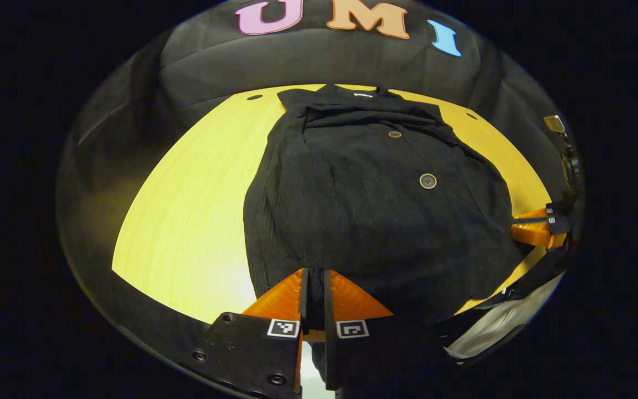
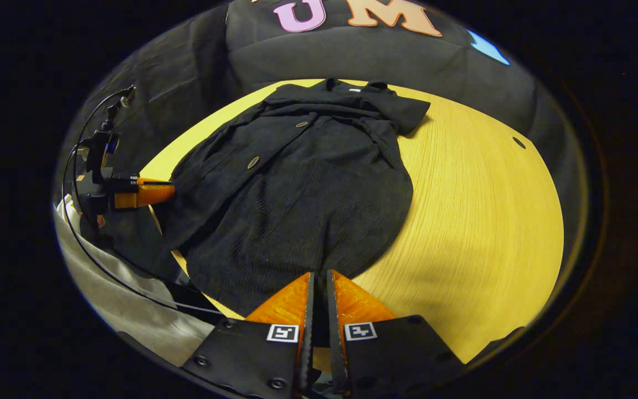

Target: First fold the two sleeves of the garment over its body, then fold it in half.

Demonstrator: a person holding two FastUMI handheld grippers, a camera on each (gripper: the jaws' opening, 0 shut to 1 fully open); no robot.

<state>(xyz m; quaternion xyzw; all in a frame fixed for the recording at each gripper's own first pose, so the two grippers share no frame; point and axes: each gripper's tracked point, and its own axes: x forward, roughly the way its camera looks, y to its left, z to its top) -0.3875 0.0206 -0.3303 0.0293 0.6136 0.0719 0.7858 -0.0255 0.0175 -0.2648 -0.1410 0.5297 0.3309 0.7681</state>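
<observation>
Crinkled dark garment (image 1: 363, 210), wood-grain table (image 1: 197, 210)

Hidden or unclear items. Garment (image 1: 374, 210): black cloth on the tabletop (image 1: 197, 210); its near hem drops behind the left gripper (image 1: 313, 277) in the left gripper view, so the hem edge there is unseen, and its folds merge into one dark mass with the sleeve outlines hard to trace. Collar label (image 1: 363, 95): too small to make out. Right gripper (image 2: 318, 280): fabric between its closed fingers is hidden by the fingers themselves. In the left gripper view, the far gripper at the right rim is cut by the picture edge, grip state indeterminate. Pale cloth (image 2: 125, 310) at the lower left of the right gripper view: partly cropped, identity unclear.
</observation>
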